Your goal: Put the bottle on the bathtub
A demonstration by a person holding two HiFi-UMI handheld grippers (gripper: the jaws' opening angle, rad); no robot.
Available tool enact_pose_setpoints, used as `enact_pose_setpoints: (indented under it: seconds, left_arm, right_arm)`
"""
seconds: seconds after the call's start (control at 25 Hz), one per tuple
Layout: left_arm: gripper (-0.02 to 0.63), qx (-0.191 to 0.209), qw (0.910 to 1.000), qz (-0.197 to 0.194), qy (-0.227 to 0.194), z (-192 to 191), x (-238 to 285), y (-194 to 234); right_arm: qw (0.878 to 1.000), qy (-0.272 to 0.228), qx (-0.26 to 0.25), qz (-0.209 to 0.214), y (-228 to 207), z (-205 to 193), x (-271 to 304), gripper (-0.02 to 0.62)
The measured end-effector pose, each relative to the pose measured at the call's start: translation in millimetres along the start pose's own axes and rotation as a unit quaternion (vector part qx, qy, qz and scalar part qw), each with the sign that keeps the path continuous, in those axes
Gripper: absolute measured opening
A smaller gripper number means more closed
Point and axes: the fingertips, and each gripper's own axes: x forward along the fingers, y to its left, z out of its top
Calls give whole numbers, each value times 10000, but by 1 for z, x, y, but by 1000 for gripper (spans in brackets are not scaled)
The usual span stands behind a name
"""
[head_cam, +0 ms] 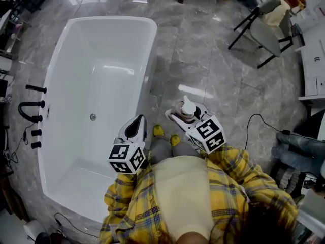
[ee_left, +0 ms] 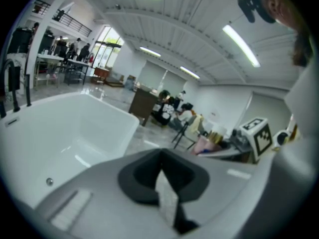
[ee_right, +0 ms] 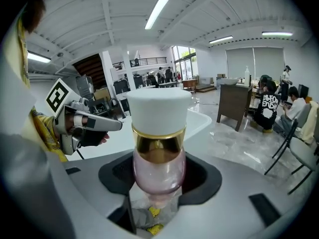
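- We see our right tool (head_cam: 180, 117) pinching the pink bottle (ee_right: 158, 158) above the floor (head_cam: 203, 60).
- Our left tool (head_cam: 135, 128), pressed together and empty, is by the white bathtub (head_cam: 148, 50).

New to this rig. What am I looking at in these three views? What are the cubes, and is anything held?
There is no robot arm. A person carries a hand-held two-jaw gripper in each hand. The marker cubes are simply parts of those grippers.

The head view comes from a camera on the person's head, looking steeply down at a white bathtub and a grey floor. The other two views ride on the grippers and look along their jaws.

The left gripper is shut with nothing in it. The right gripper is clamped on a pink bottle with a gold band and white cap, above the floor beside the tub, not yet on it.
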Motion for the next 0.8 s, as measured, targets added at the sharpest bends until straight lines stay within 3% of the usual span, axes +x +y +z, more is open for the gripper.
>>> enact_pose_setpoints:
  seconds: [0.36, 0.8]
  left_arm:
    - [9, 67, 9996, -51, 257, 3, 25, 45]
    - [9, -37, 9988, 16, 483, 0, 78, 55]
  right_arm:
    - [9993, 79, 70, -358, -17, 13, 32, 225]
    - [9987, 328, 195, -344, -59, -3, 72, 225]
